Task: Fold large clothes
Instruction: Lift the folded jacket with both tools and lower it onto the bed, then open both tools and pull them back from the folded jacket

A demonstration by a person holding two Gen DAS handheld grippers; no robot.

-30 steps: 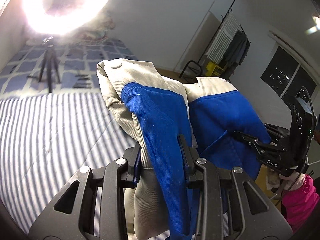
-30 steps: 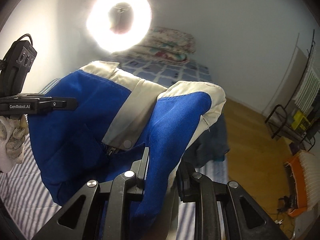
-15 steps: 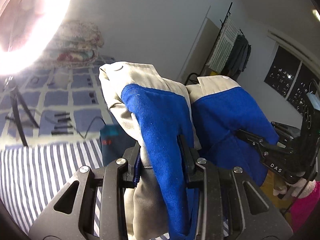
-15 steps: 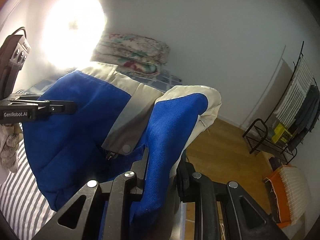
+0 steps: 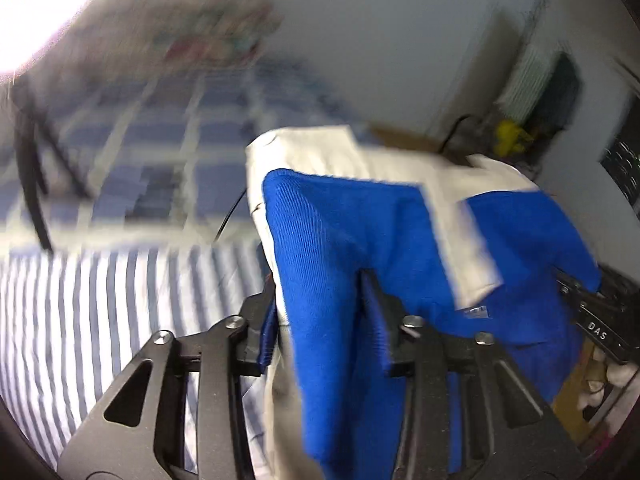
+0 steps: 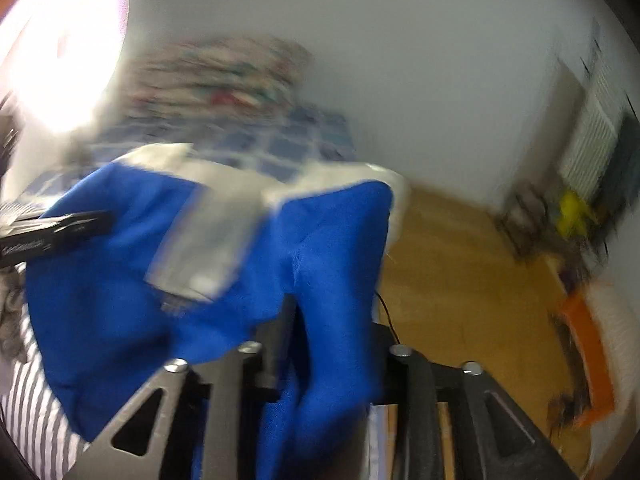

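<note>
A blue and cream jacket [image 5: 340, 232] hangs in the air between my two grippers, bunched over both sets of fingers. My left gripper [image 5: 324, 304] is shut on one part of the jacket. My right gripper [image 6: 332, 332] is shut on another part of the jacket [image 6: 332, 240]. The right gripper also shows at the right edge of the left wrist view [image 5: 600, 320], and the left gripper at the left edge of the right wrist view [image 6: 52, 232]. Both views are blurred by motion. The fingertips are hidden in the cloth.
A striped sheet [image 5: 100, 300] covers the bed below. A blue checked blanket [image 5: 160, 148] and folded quilts [image 6: 224, 76] lie beyond it. A bright ring light [image 6: 64, 52] glares at the left. A wooden floor [image 6: 460, 260] and a clothes rack [image 5: 536, 92] are at the right.
Both grippers have tilted down and swung with the jacket held. The striped bed fills more of the left view and both views have blurred.
</note>
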